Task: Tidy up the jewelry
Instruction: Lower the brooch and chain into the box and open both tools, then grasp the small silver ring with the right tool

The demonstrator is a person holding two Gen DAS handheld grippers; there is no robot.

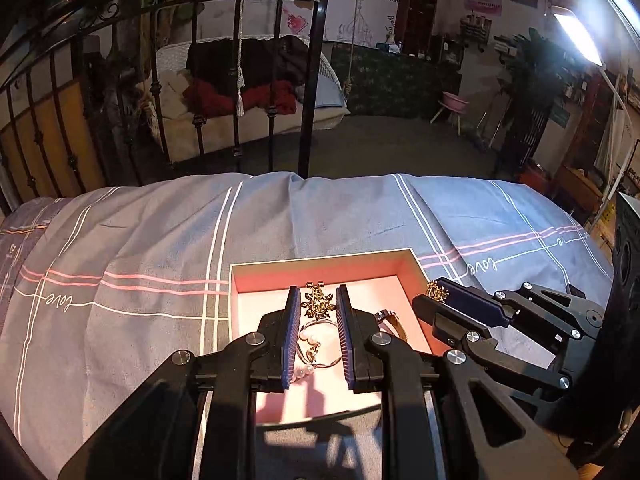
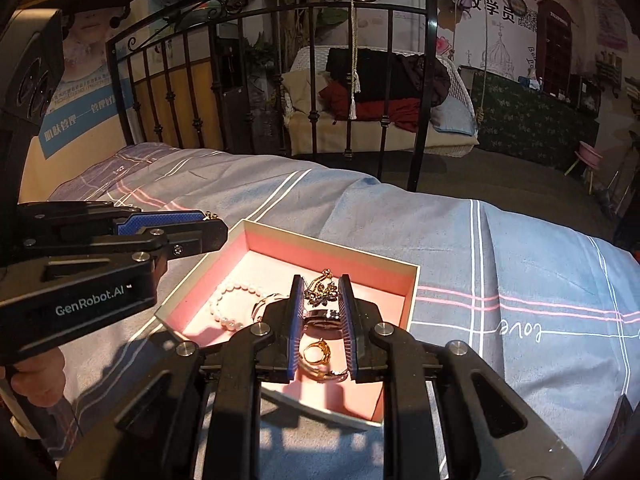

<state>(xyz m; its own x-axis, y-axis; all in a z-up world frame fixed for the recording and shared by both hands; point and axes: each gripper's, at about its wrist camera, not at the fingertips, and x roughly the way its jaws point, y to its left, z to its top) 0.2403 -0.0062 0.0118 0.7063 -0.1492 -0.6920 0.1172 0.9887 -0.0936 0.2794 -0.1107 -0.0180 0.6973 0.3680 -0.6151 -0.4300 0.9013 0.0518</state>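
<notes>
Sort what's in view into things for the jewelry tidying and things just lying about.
For the job: left gripper, holding a gold flower ornament; right gripper, holding a second flower ornament; pink-lined box; pearl bracelet; gold ring; watch.
Lying about: striped bedsheet; iron bed frame; tasselled cord; pink stool.

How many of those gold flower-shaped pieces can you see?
2. One gold flower piece is pinched in the left claw; the other is pinched in the right claw, both over the pink box. More may hide beneath the claws.
</notes>
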